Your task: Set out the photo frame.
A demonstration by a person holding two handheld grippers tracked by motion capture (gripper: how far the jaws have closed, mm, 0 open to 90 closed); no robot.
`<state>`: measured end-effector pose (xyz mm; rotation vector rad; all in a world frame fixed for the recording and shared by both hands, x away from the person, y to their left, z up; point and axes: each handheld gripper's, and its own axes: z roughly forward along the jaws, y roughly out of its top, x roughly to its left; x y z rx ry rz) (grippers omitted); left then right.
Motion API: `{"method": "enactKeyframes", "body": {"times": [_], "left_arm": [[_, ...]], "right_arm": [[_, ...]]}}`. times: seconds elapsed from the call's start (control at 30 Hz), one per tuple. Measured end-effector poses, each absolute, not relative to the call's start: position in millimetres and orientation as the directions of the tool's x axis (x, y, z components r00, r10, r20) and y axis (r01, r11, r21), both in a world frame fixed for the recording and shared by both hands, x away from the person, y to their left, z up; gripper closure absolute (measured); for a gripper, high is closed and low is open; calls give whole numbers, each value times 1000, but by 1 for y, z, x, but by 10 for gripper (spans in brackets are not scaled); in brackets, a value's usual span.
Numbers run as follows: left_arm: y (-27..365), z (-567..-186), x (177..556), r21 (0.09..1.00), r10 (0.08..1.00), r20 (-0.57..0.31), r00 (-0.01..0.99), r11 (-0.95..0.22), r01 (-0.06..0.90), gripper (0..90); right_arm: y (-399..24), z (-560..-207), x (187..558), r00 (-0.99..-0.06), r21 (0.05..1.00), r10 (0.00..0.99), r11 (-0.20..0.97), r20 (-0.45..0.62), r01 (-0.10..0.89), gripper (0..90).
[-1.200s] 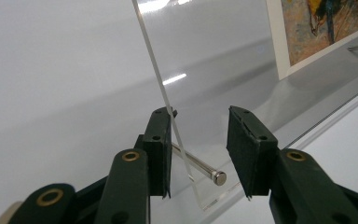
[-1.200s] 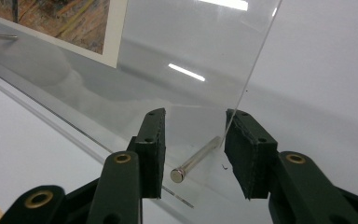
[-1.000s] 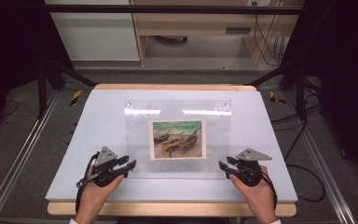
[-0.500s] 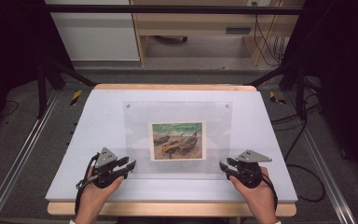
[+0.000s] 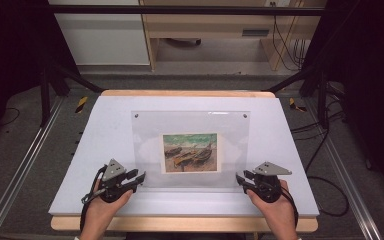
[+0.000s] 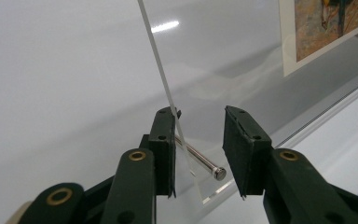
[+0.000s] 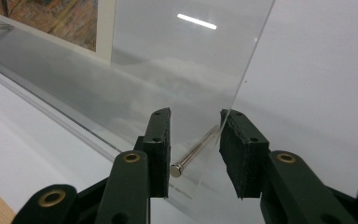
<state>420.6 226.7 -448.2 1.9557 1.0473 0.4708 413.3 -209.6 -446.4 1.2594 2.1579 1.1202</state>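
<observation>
A white table (image 5: 105,135) carries a clear frame (image 5: 190,150) with a boat picture (image 5: 190,152) at its middle, lying flat near the person's side. The left gripper (image 5: 139,178) sits at the frame's near left corner and the right gripper (image 5: 241,179) at its near right corner. Each has its jaws standing apart around the frame's edge and a metal pin (image 6: 200,158), not clamped on it.

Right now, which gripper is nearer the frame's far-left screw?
Left. The left gripper is at the near-left corner, same side as that screw; the right gripper at the near-right corner, diagonally across.
</observation>
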Motion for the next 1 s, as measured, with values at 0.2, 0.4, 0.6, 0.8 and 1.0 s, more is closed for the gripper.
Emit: {"method": "enactKeyframes", "body": {"times": [0.2,0.4,0.6,0.8,1.0], "left_arm": [[226,-449,420,819,814,-56,579,-294,493,643],[226,-449,419,818,814,-52,579,-297,492,643],[226,-449,418,816,813,-50,580,-302,493,644],[226,-449,418,817,812,-48,582,-304,491,645],[226,-449,417,815,810,-44,585,-309,490,645]], "right_arm": [[-210,-447,413,-513,800,857,273,49,534,640],[-209,-447,412,-512,799,857,272,51,536,644],[-210,-447,411,-513,800,857,276,46,532,644],[-209,-448,410,-513,800,857,276,46,533,646],[-209,-448,410,-513,799,857,278,45,533,646]]}}
